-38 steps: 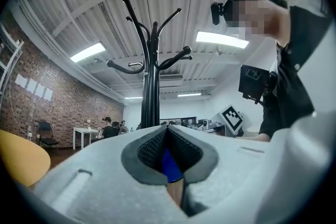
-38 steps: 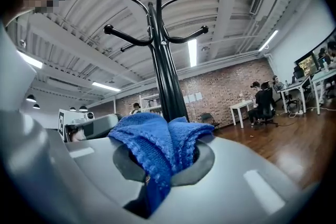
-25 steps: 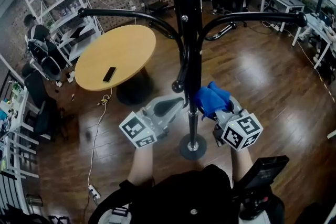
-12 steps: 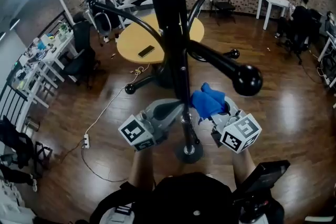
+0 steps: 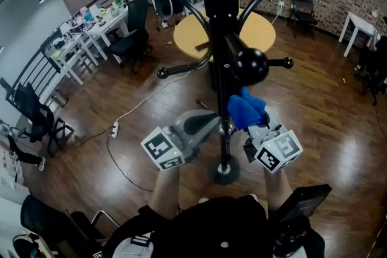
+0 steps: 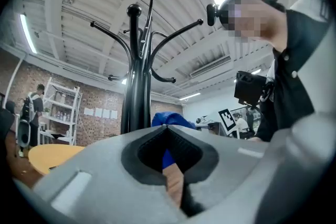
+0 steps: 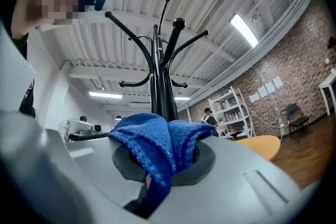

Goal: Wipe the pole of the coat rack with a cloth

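Where the coat rack's black pole [image 5: 219,21] runs down to its round base [image 5: 224,171], the blue cloth [image 5: 245,110] sits bunched at the pole's right side. It is low down, below a knobbed hook [image 5: 249,65]. Touching or just beside: the head view won't settle it.

Your right gripper [image 5: 253,125] has its jaws pinched on the cloth, with folds spilling over the tips. Its own view shows the pole rising straight behind the bundle.

Your left gripper [image 5: 211,120] is on the pole's other side, tip just beside it. Its jaws are pressed together with nothing held, and in its own view the pole stands left of them.

Beyond:
- wood floor [image 5: 326,106]
- round yellow table [image 5: 257,33] behind the rack
- power strip [image 5: 113,129] with a white cable on the floor, well off to the left
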Tool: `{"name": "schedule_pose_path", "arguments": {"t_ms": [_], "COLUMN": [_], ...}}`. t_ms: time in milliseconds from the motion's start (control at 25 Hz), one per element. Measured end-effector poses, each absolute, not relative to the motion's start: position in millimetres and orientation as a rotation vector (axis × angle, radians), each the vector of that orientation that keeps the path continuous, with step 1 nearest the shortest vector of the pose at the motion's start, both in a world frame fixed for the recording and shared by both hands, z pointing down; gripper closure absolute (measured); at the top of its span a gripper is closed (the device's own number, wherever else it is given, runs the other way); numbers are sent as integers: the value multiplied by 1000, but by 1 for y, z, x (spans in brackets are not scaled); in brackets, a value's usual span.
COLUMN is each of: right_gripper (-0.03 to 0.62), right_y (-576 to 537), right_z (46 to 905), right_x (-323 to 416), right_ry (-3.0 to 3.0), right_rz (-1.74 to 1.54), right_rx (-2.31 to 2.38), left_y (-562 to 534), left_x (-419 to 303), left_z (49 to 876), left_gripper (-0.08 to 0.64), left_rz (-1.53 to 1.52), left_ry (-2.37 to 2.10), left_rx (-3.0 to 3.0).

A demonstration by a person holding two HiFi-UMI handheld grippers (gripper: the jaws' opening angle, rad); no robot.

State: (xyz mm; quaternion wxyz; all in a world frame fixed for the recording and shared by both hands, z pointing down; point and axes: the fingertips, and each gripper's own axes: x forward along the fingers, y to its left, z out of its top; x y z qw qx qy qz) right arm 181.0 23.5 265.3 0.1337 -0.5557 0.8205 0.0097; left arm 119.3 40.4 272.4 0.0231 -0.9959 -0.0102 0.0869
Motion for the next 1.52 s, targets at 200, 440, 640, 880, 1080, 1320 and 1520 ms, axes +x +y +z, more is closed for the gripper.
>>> {"name": "schedule_pose_path", "arguments": {"t_ms": [200, 440, 640, 880, 1080, 1320, 1520], "right_gripper": [554, 554, 554, 554, 554, 555, 555], "right_y": [17, 4, 1, -1, -13, -25, -24], "right_z": [260, 245, 216, 155, 195, 336, 428], "right_x": [170, 175, 166, 166, 179, 177, 176], "right_ry": [2499, 2610, 2580, 2522, 2537, 2687, 2759], "right_rz": [29, 62, 153, 254, 187, -49, -237], "right_rx": [-1348, -1084, -1032, -990, -1111, -1284, -1335], "left_y": [31, 33, 39, 42, 42, 33, 32], "left_x": [120, 142, 130, 110, 109, 104, 107], "left_z": [271, 272, 270, 261, 253, 266, 274], "left_gripper": [563, 563, 563, 563, 563, 563, 563], "left_rz": [276, 256, 244, 240, 239, 221, 210], "left_ry": [276, 578, 686, 722, 703, 678, 655], "left_rx": [-3039, -2989, -2954, -2909, -2900, -2934, -2960]}}
